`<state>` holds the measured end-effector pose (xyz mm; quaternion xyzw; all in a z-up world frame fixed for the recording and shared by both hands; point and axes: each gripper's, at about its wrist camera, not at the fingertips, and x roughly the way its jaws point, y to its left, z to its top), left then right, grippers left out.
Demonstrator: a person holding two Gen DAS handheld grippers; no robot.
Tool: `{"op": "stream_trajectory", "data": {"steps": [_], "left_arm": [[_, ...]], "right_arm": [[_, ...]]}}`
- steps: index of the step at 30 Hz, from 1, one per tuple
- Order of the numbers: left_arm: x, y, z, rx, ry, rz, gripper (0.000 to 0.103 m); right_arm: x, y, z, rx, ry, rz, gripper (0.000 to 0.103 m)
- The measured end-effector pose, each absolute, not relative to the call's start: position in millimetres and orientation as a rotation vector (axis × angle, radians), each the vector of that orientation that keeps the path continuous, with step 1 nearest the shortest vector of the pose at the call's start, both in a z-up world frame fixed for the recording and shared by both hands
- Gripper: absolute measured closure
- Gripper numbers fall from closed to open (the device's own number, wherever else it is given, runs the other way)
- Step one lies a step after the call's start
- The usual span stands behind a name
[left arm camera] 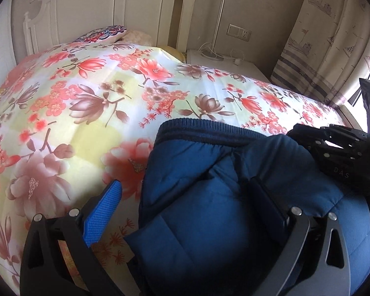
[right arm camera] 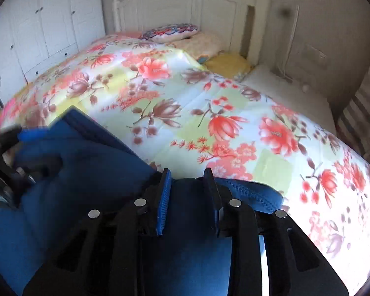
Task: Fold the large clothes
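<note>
Blue padded jacket [left arm camera: 209, 197] lies bunched at the near edge of the bed [left arm camera: 86, 93], on the flowered quilt. My right tongs [right arm camera: 188, 187] pinch a fold of it to carry over; my left tongs [left arm camera: 185, 197] gape wide around another bunch, apparently steadying it.

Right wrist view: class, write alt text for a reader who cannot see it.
The right tongs are closed on a fold of a dark blue jacket lying on a bed with a floral quilt. Pillows sit by a white headboard, with white cupboards at left.
</note>
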<state>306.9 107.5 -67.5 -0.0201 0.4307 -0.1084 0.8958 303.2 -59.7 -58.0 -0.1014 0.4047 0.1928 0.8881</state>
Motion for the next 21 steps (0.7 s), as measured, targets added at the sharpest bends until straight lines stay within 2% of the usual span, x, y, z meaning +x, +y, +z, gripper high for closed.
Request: {"op": "stream_trajectory", "data": {"steps": [4,9,11,12,13,16,18,21], "left_arm": [[306,108,-67,-0.040,0.896,-0.220,0.002],[306,109,-67,-0.040,0.894,-0.217,0.002],[306,110,-67,-0.042,0.892,-0.217,0.002],[306,110,-67,-0.042,0.891,-0.216,0.002],[306,110,-67,-0.042,0.891,-0.215,0.002],[306,109,-65,-0.020,0.900,-0.205,0.002],[303,103,-57,0.045,0.910,-0.173,0.002],[283,97,-32,0.119,0.866,-0.103,0.003]], "right_arm": [[282,-52,-30,-0.284,0.823,0.347,0.074],[182,-63,22,-0.193,0.640,0.456,0.073],[151,-58,18,-0.223,0.649,0.524,0.069],[137,-52,7,-0.241,0.687,0.563,0.059],[131,-43,-12,-0.275,0.748,0.581,0.054],[119,-43,-30,-0.280,0.686,0.553,0.052],[120,-48,-21,-0.250,0.732,0.547,0.053],[87,-43,3,-0.346,0.667,0.534,0.053]]}}
